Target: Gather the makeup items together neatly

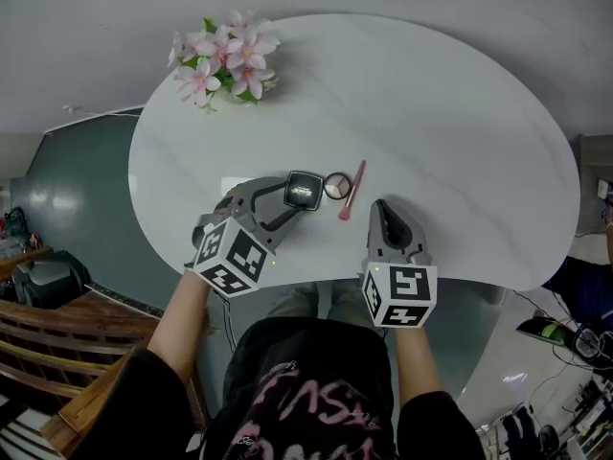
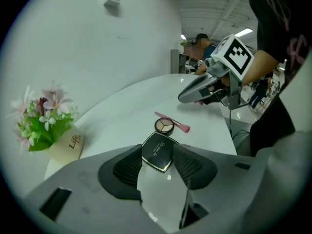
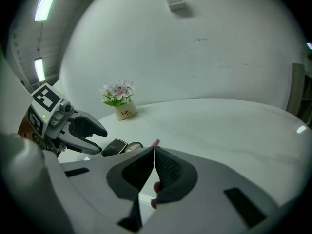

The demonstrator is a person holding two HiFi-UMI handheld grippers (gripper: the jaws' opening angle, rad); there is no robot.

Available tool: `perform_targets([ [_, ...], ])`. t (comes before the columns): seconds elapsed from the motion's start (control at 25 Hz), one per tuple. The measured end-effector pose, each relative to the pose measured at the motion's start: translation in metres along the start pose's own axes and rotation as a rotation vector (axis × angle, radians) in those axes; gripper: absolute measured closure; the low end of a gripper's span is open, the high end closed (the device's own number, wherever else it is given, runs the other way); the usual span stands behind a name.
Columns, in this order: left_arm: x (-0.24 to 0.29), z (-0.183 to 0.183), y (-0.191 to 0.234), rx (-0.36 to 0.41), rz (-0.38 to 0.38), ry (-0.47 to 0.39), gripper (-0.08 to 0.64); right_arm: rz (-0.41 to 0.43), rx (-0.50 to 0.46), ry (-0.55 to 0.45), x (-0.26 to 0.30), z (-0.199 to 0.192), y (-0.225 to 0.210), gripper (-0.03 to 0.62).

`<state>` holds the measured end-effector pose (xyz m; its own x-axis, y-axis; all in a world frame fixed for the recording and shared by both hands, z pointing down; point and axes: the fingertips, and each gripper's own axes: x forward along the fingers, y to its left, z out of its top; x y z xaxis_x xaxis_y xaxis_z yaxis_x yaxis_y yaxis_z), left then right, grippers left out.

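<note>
Flower pot (image 2: 72,145), left of frame in the left gripper view: label reads "Life". Black compact (image 1: 305,191), centre of desk (image 1: 431,142): script on the lid is too small to read. It lies between the spread jaws of the left gripper (image 2: 158,150), beside the round palette (image 2: 164,126) and pink brush (image 1: 351,190). Right gripper (image 3: 154,152) is pressed together and empty; in its own view its jaws hide most of the brush.

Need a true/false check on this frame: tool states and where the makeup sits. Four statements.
1. The right tool is shut with nothing in it. True.
2. The left tool has its jaws apart, with the black compact at their tips. True.
3. The pink brush lies beside the flowers. False: it lies by the round palette, far from the flowers.
4. The round palette sits on top of the compact. False: it lies on the table beside it.
</note>
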<state>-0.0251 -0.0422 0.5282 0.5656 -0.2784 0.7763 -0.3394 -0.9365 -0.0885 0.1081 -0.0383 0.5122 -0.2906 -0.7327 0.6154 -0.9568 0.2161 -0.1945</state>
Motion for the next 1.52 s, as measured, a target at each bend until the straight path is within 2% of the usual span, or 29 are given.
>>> perform_targets([
  [0.16, 0.008, -0.002, -0.004, 0.181, -0.079, 0.074, 0.314, -0.003, 0.008, 0.001, 0.002, 0.000, -0.004, 0.528],
  [0.28, 0.014, -0.003, -0.006, 0.286, -0.156, 0.120, 0.276, -0.004, 0.003, 0.004, 0.004, 0.000, -0.005, 0.528],
  [0.44, 0.022, -0.006, -0.008, 0.374, -0.255, 0.192, 0.259, -0.010, 0.001, 0.009, 0.005, -0.001, -0.007, 0.528],
  [0.6, 0.030, -0.007, -0.009, 0.429, -0.317, 0.246, 0.258, -0.015, 0.011, 0.013, 0.005, -0.003, -0.010, 0.528],
  [0.76, 0.036, -0.009, -0.016, 0.452, -0.380, 0.287, 0.256, -0.024, 0.019, 0.013, 0.005, -0.003, -0.015, 0.528],
  [1.0, 0.044, -0.009, -0.018, 0.477, -0.419, 0.331, 0.256, -0.042, 0.029, 0.015, 0.003, -0.004, -0.025, 0.528],
  [1.12, 0.046, -0.006, -0.022, 0.463, -0.446, 0.338, 0.258, -0.048, 0.036, 0.017, 0.002, -0.006, -0.028, 0.528],
  [1.28, 0.049, -0.007, -0.021, 0.431, -0.452, 0.346, 0.258, -0.050, 0.040, 0.017, 0.002, -0.006, -0.031, 0.528],
  [1.52, 0.051, -0.009, -0.018, 0.425, -0.444, 0.374, 0.258, -0.049, 0.039, 0.022, 0.000, -0.007, -0.032, 0.528],
])
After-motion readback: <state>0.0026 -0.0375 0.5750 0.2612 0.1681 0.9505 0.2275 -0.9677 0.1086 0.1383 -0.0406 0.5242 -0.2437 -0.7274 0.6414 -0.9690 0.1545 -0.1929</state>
